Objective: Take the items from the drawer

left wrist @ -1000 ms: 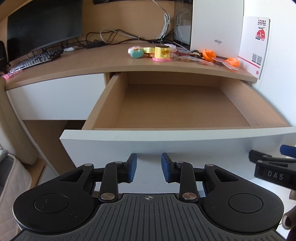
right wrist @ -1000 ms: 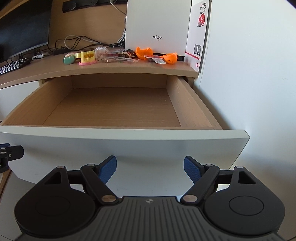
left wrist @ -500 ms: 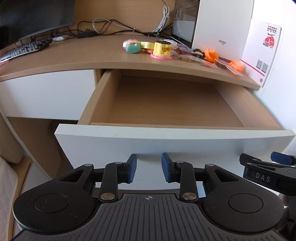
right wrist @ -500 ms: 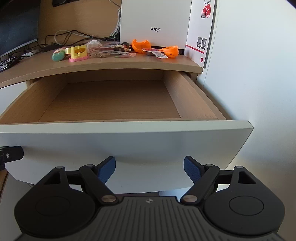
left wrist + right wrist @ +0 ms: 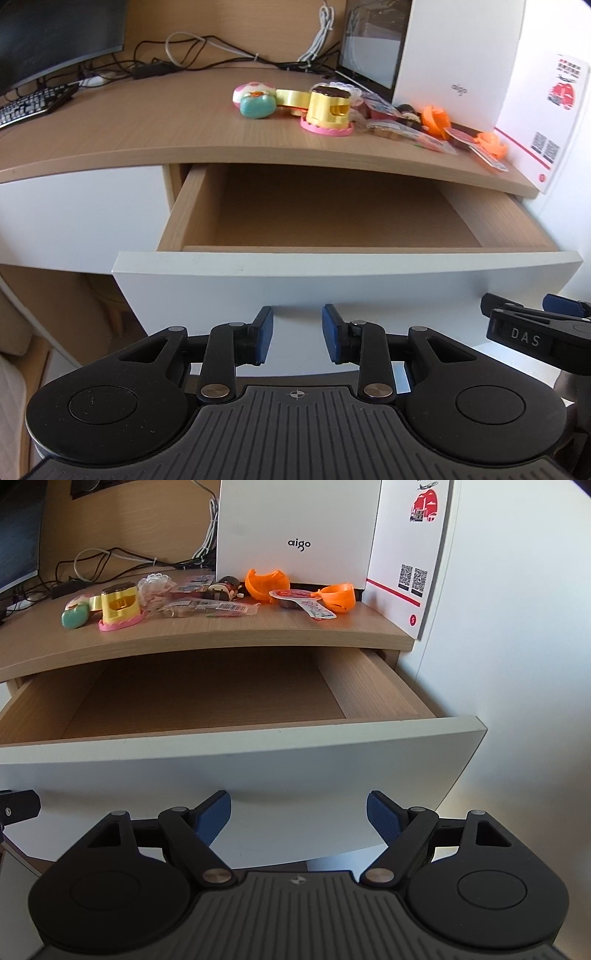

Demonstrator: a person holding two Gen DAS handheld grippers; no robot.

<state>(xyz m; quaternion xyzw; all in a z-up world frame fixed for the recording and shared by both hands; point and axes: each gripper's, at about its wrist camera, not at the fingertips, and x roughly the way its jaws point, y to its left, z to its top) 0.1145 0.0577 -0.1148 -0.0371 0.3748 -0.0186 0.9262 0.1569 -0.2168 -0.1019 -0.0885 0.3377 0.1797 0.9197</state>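
Emptying looks finished: the white-fronted wooden drawer [image 5: 332,221] under the desk's right end gapes bare, its small toys and packets [image 5: 207,598] heaped along the desktop's back right edge, while left gripper [image 5: 297,338] and right gripper [image 5: 298,818], both parted and holding nothing, hover before the front, so pushing it shut seems next.

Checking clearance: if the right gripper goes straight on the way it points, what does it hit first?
Most likely the drawer's white front panel, right ahead of the open right gripper; nothing shows between them, though depth is hard to judge.

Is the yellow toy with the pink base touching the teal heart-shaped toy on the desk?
Apart. In the right wrist view, bare desk shows between the yellow toy with the pink base and the teal heart-shaped toy; the left wrist view shows the same gap.
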